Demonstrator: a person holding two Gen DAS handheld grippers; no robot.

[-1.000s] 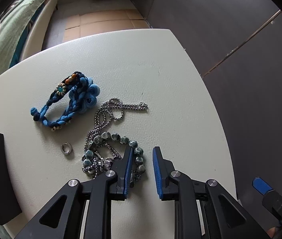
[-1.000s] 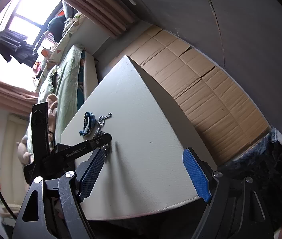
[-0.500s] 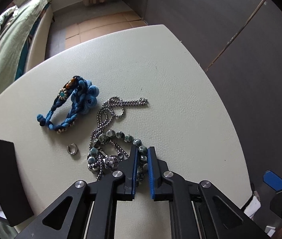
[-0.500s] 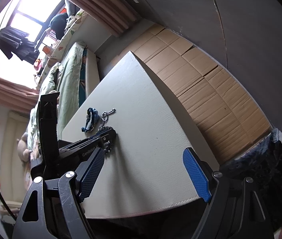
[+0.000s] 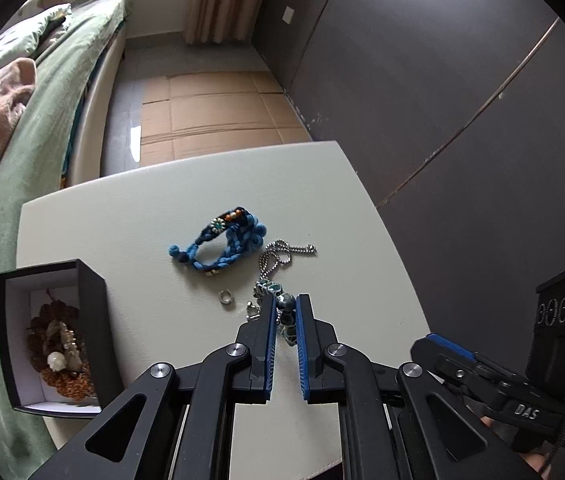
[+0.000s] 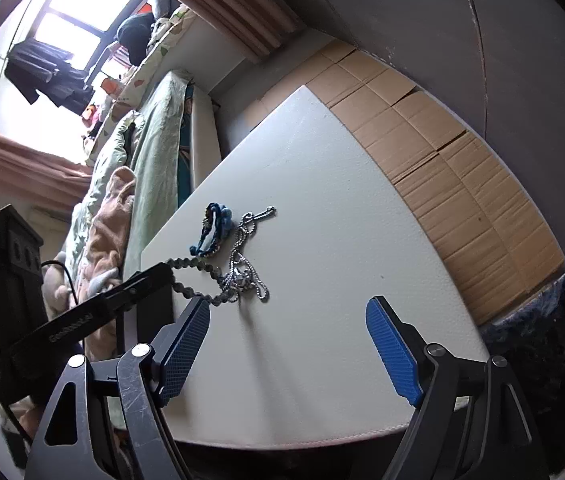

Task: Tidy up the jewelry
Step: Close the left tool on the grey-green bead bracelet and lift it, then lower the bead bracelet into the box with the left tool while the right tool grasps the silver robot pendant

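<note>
Pinching a green beaded bracelet (image 5: 285, 312) between its blue pads, the left gripper (image 5: 284, 322) is holding its jaws nearly together with only the beads between them; in the right wrist view the bracelet (image 6: 198, 270) is hanging as a loop from the fingertips, raised off the white table (image 5: 142, 216) with its far end tangled in a silver ball chain (image 6: 248, 268) that is lying on the surface. The right gripper (image 6: 288, 344) is hovering near the table's front edge with its jaws spread wide and nothing between them. A blue braided bracelet (image 5: 226, 246) is lying just beside the chain's far loop, and a small silver ring (image 5: 225, 297) is sitting near the gripped beads. To the left, an open black box (image 5: 90, 320) is standing on the table, holding a brown beaded piece (image 5: 60, 350).
</note>
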